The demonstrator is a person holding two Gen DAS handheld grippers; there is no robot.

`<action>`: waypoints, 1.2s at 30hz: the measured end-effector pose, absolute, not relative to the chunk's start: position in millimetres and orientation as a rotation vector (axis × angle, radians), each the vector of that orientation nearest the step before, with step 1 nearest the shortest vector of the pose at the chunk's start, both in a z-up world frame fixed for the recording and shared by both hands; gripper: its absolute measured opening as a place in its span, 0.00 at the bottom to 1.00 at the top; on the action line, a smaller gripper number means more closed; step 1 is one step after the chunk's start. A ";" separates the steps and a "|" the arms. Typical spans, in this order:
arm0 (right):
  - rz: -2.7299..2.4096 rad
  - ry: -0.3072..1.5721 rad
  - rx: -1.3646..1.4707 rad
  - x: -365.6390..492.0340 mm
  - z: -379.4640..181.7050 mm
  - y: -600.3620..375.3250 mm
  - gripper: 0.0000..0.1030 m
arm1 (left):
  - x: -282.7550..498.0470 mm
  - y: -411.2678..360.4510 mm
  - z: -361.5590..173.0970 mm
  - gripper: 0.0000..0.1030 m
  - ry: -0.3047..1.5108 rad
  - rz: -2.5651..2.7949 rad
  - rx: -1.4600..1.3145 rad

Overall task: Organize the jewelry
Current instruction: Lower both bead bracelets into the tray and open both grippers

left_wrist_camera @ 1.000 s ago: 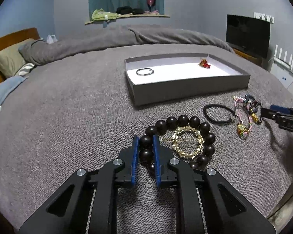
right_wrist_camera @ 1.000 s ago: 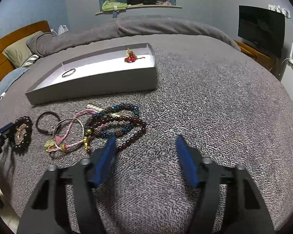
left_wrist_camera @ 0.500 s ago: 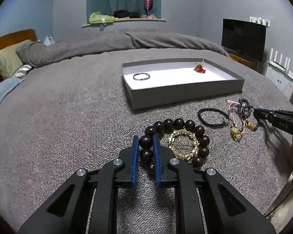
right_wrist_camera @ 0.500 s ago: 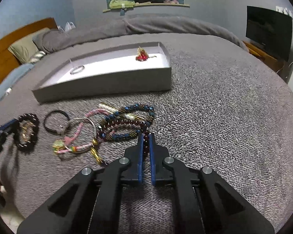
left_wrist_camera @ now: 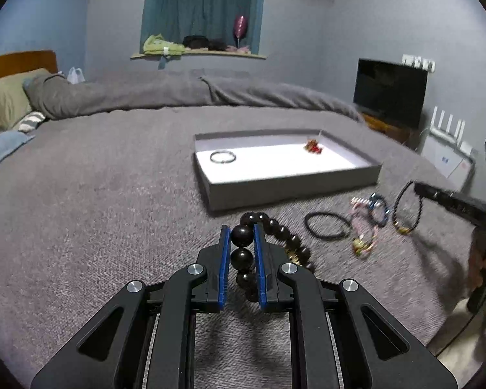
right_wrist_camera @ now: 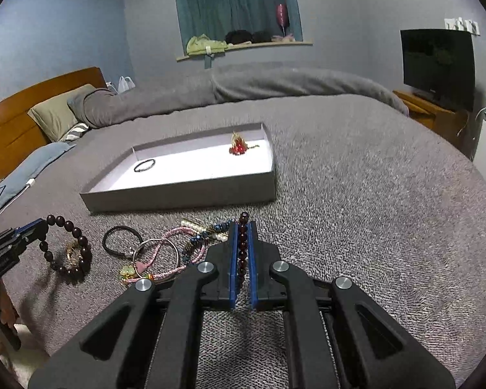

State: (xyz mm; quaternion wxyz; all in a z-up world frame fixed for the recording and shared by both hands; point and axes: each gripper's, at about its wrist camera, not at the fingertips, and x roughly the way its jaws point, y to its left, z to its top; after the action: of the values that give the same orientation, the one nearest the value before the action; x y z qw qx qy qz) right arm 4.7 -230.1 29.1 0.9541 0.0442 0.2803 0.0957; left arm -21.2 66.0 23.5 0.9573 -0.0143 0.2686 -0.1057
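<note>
On the grey bed, near side of the shallow grey box (right_wrist_camera: 191, 197): loose jewelry awaiting sorting. Left tool (left_wrist_camera: 242, 236), closed on a large dark bead bracelet (left_wrist_camera: 277, 227), lifted off the cover with its loop hanging toward the box's near wall. Right tool (right_wrist_camera: 242, 246), closed on a small dark-red bead strand (right_wrist_camera: 243, 227), most of which hangs below the fingers; in the left wrist view its loop dangles at the tool tip, clear of the bed. Inside the box: a dark ring bangle (right_wrist_camera: 144, 165) at the left end, a red-and-gold ornament (right_wrist_camera: 238, 147) at the right end. In front of the box: a black cord loop (right_wrist_camera: 120, 241), a pink cord bracelet (right_wrist_camera: 160, 256), a blue bead bracelet (right_wrist_camera: 207, 236), all close together and partly overlapping. Risks, as judged: round beads could roll out from between flat pads if the grip slackens; a hanging loop might catch the box wall on entry, tipping or shifting the light box; the swinging strand could snag the pile; two tools converging on one box may collide.
</note>
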 end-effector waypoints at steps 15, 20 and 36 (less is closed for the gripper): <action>0.133 0.462 0.002 -1.8 64.3 -224.9 0.06 | -27.0 58.9 74.6 0.15 0.454 -0.244 0.000; 0.131 0.447 0.007 7.9 81.9 -226.1 0.06 | -14.3 50.9 89.3 0.15 0.440 -0.265 0.017; 0.151 0.391 0.027 84.4 109.4 -198.7 0.06 | 90.7 30.5 80.5 0.15 0.480 -0.286 -0.048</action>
State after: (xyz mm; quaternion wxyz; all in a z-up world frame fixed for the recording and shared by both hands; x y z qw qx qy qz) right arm 84.4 -198.7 109.4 0.9780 0.0134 0.1943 0.0751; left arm 90.7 30.5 80.5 0.9609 -0.0237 0.2371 -0.1412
